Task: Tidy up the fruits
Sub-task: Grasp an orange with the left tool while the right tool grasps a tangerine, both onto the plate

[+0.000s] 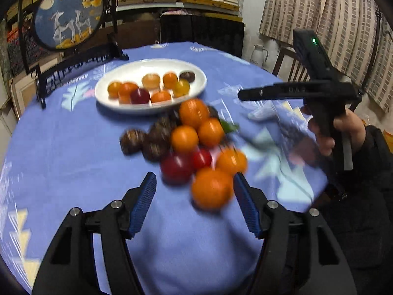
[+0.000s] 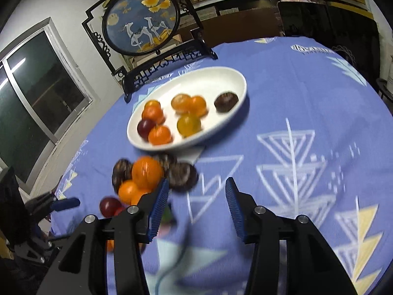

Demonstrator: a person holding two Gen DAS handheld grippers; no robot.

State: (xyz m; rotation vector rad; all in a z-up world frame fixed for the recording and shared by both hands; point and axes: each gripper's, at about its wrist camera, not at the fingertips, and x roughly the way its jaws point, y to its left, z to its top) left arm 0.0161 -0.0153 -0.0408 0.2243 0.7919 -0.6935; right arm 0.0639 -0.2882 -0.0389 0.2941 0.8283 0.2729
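Picking step — the left tool (image 1: 195, 180), jaws spread and empty, nears the closest orange (image 1: 212, 188); next, centre and close. The right tool (image 2: 197, 189) hangs open, empty, beside the plate (image 2: 221, 127).

Orange, dark red and brown fruits (image 1: 194, 142) lie on a blue worktop cloth (image 1: 73, 152) with white triangle patterns; the plate (image 1: 137, 68) is white.

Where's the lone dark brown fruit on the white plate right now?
The dark brown fruit sits alone at the right end of the white oval plate, right of the orange fruits, in both views.
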